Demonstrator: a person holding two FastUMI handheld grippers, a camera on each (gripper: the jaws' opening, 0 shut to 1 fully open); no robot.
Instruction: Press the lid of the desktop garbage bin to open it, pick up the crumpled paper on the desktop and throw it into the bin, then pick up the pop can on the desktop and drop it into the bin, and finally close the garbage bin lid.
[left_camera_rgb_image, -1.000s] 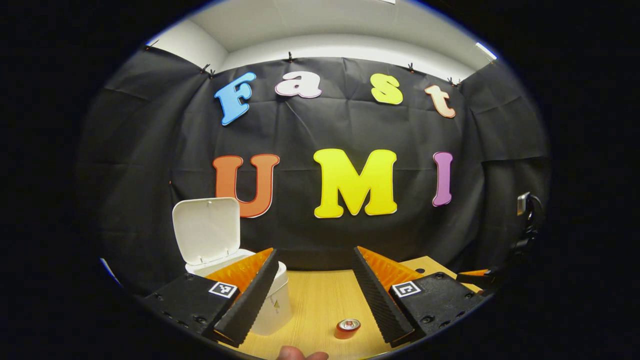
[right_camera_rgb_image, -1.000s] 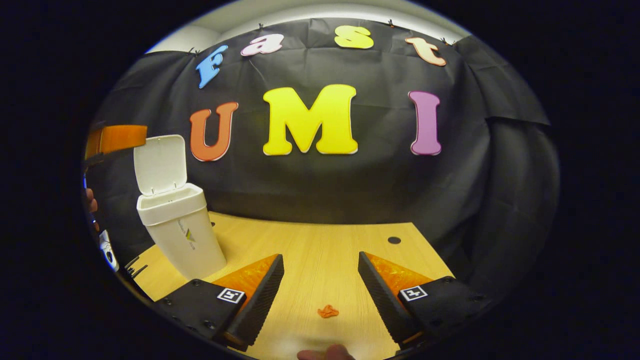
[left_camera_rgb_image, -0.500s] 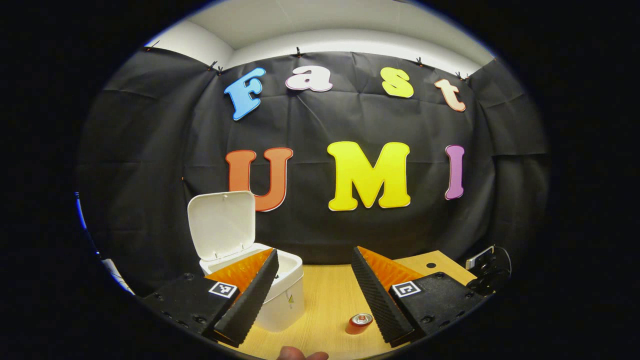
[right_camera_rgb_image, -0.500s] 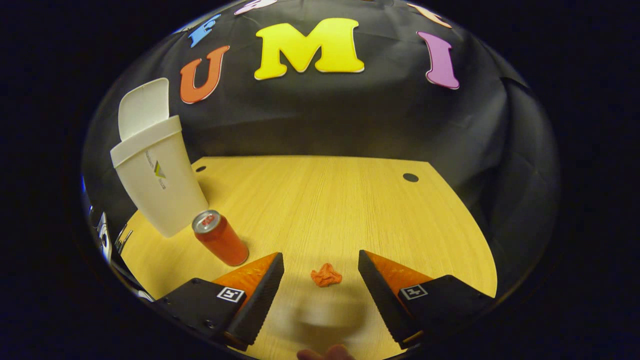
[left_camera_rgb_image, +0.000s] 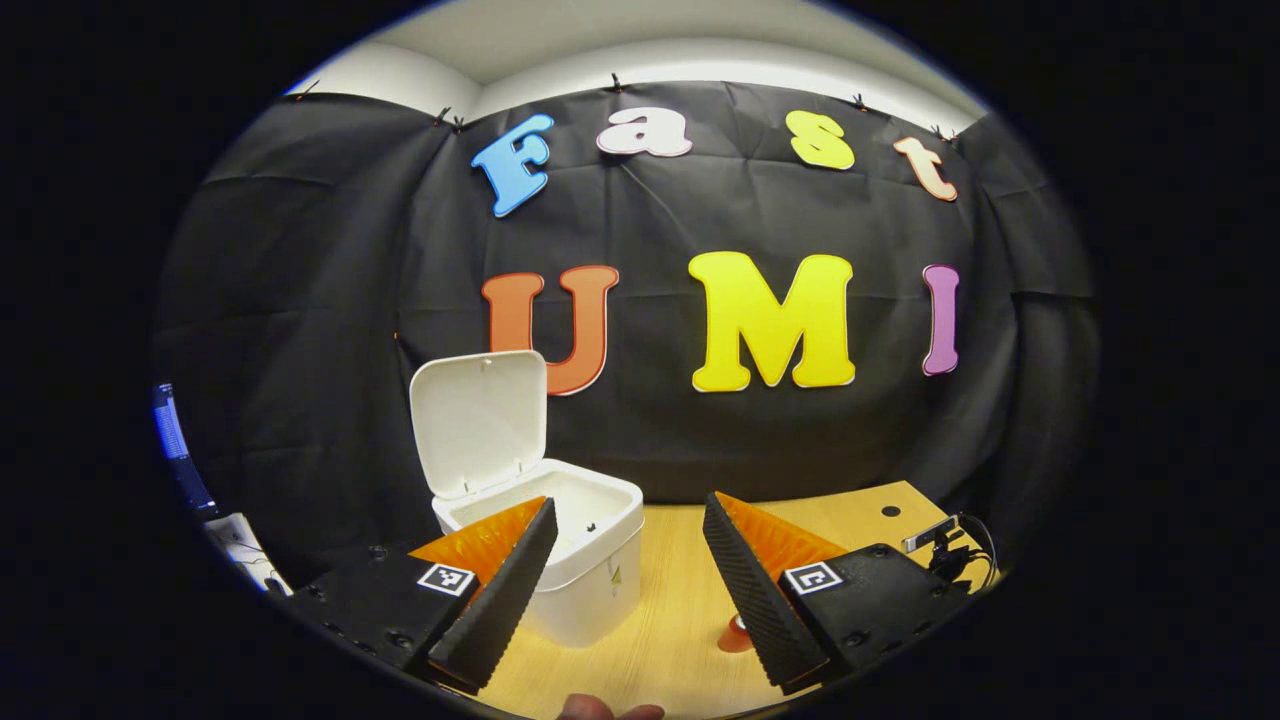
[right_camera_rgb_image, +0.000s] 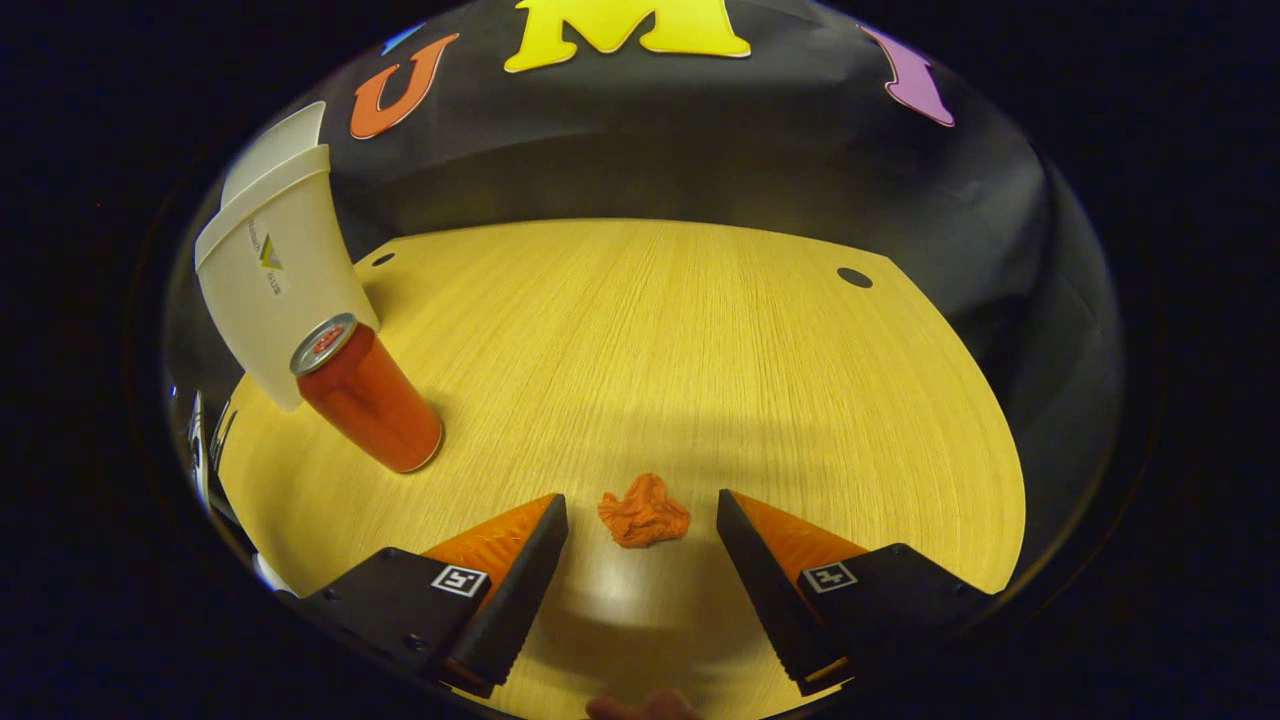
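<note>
Left gripper view: bin (left_camera_rgb_image: 590, 580) lower centre, lid (left_camera_rgb_image: 480, 420) up; left hand-held gripper (left_camera_rgb_image: 625, 575) wide open, empty.
Right gripper view: right hand-held gripper (right_camera_rgb_image: 640, 570) wide open, straddling crumpled paper (right_camera_rgb_image: 644, 512) at bottom centre; can (right_camera_rgb_image: 368, 395) left. Paper pickup: descend, close.

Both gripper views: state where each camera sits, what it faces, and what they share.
Left gripper view: rides the left gripper, raised, facing the booth wall and open bin; a fingertip shows below.
Right gripper view: rides the right gripper, tilted down at the crumpled paper on the desk.
Shared: bin, pop can.
</note>
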